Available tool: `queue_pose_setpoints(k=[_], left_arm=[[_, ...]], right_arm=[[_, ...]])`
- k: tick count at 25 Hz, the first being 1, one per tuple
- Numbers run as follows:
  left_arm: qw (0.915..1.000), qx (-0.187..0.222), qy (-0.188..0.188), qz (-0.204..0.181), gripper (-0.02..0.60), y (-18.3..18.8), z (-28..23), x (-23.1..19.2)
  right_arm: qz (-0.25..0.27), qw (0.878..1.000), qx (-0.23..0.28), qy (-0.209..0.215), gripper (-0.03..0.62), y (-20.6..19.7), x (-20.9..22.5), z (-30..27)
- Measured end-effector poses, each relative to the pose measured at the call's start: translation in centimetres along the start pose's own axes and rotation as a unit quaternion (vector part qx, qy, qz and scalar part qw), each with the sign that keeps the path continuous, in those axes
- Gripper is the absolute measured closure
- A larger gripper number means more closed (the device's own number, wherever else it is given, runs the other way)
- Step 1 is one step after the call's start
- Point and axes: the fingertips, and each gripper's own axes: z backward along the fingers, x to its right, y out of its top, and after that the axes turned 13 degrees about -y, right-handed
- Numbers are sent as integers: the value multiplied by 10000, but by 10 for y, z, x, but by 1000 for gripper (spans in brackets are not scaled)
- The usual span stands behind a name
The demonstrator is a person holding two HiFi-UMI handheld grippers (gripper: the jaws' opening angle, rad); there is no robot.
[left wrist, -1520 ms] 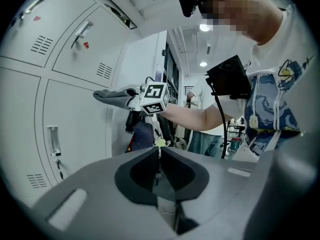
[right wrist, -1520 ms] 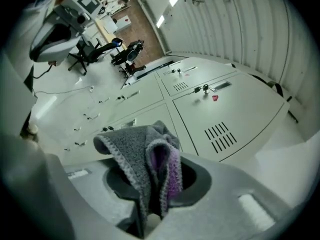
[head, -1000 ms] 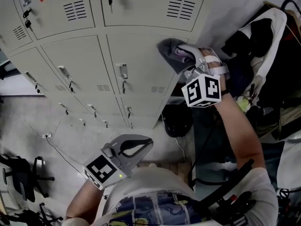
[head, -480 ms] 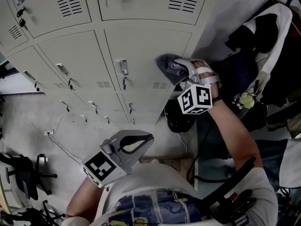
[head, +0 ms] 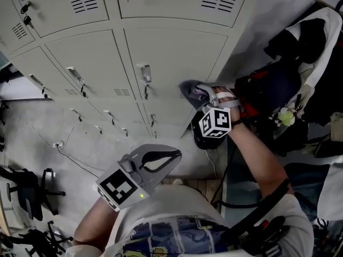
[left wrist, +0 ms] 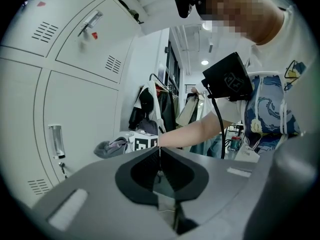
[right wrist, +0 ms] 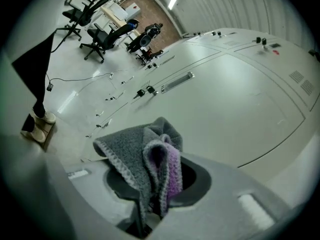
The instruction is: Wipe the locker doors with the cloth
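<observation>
Grey lockers [head: 161, 47] fill the upper left of the head view. My right gripper [head: 201, 94] is shut on a grey and purple cloth [head: 190, 89], which presses against the lower right part of a middle-row locker door [head: 177, 58], right of its handle [head: 144, 74]. In the right gripper view the cloth [right wrist: 147, 159] bunches out of the jaws, with the door [right wrist: 225, 99] just beyond. My left gripper [head: 170, 157] hangs low by the person's body, shut and holding nothing. Its own view shows the jaws of the left gripper [left wrist: 159, 153] meeting, with the cloth [left wrist: 111, 147] far off.
Clothes and bags [head: 300, 52] hang right of the lockers. A dark round object [head: 201, 138] sits on the floor below the right gripper. Black office chairs [head: 24, 197] and a cable [head: 59, 146] lie on the floor at left. Keys [head: 25, 21] hang in upper doors.
My right gripper has slid the cloth down the locker door, from near its top right corner to its lower right. The left gripper stays shut and low.
</observation>
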Motion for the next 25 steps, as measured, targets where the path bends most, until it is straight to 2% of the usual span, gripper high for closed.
queue_pose_setpoints(k=[17, 21, 25], left_arm=[[9998, -186, 16, 100, 571, -7, 2, -1], [9998, -174, -23, 89, 571, -8, 3, -1], [9999, -81, -59, 82, 572, -6, 6, 2]], right_arm=[[-276, 9911, -454, 1223, 507, -26, -123, -34], [-465, 9874, -538, 1416, 507, -23, -123, -31], [-654, 9857, -422, 1497, 508, 0, -89, -4]])
